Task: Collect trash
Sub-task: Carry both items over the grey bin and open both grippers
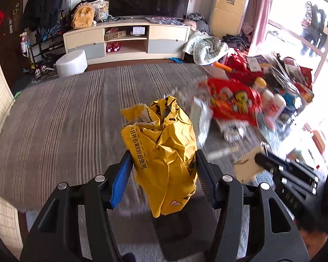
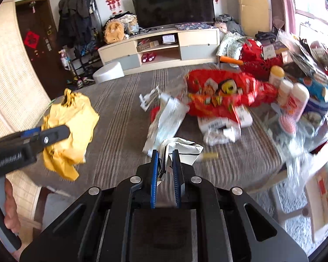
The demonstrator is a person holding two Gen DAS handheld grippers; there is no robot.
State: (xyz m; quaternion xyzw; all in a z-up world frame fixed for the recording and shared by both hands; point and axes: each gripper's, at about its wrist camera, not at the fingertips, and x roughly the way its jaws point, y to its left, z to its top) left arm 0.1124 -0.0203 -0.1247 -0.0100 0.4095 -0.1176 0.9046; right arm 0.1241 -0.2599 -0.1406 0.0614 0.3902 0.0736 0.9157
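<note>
Left wrist view: your left gripper point(image 1: 161, 163) clamps a crumpled yellow bag point(image 1: 164, 150) at frame centre, lifted over the grey striped bed point(image 1: 65, 113). Your right gripper point(image 2: 165, 163), lower centre of its view, pinches a white paper scrap point(image 2: 183, 150); a red bag point(image 2: 218, 91) lies upper right amid the clutter.

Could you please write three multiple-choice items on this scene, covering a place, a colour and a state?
1. Where does the red printed plastic bag lie?
A. on the grey striped bed cover
B. on the TV stand
C. on the floor

2. What colour is the crumpled bag held by the left gripper?
A. green
B. yellow
C. white

3. What is the right gripper doing?
A. hanging open
B. out of view
C. pinching a white paper packet

Answers: 1 A, it rests on the cover; 2 B, yellow plastic shows between the fingers; 3 C, the pads close on the packet.
</note>
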